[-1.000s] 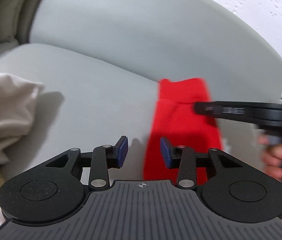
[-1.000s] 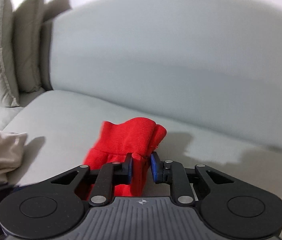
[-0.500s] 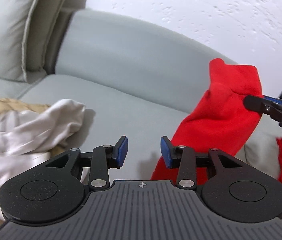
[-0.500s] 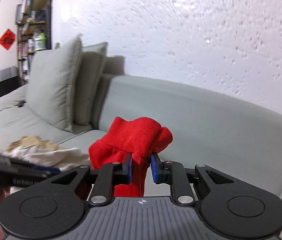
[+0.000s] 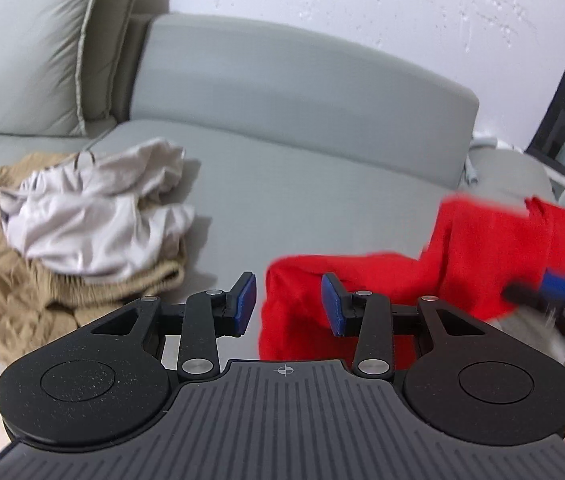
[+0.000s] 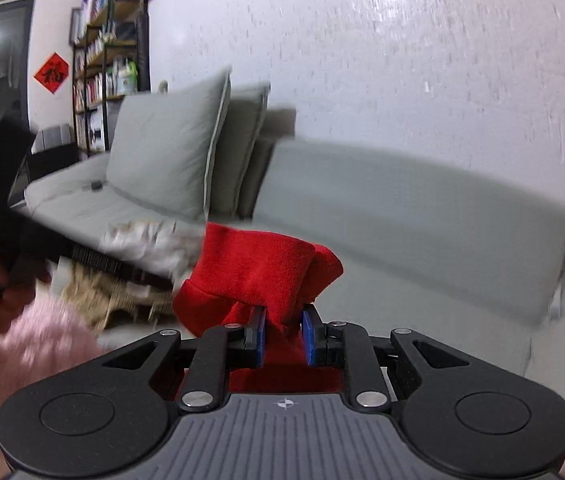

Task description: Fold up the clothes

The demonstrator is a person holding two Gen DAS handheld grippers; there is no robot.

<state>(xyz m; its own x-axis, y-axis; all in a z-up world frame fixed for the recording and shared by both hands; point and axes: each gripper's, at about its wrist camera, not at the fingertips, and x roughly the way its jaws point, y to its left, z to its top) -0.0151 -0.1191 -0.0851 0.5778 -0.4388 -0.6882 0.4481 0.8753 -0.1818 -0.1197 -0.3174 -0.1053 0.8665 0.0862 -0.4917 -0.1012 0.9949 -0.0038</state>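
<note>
right gripper (image 6: 284, 338): squeezes a bunch of the red garment (image 6: 254, 276) to lift it off the grey sofa (image 6: 402, 208)
left gripper (image 5: 288, 304): open and empty, red cloth just behind it, ready to grab
clothes pile (image 5: 82, 220): waits left of it

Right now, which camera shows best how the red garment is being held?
The right wrist view: the red garment is sharp there, bunched and pinched between the right tongs. The left wrist view shows it blurred, hanging beyond the open left tongs, with the grip only a smear at the picture's right edge.
</note>
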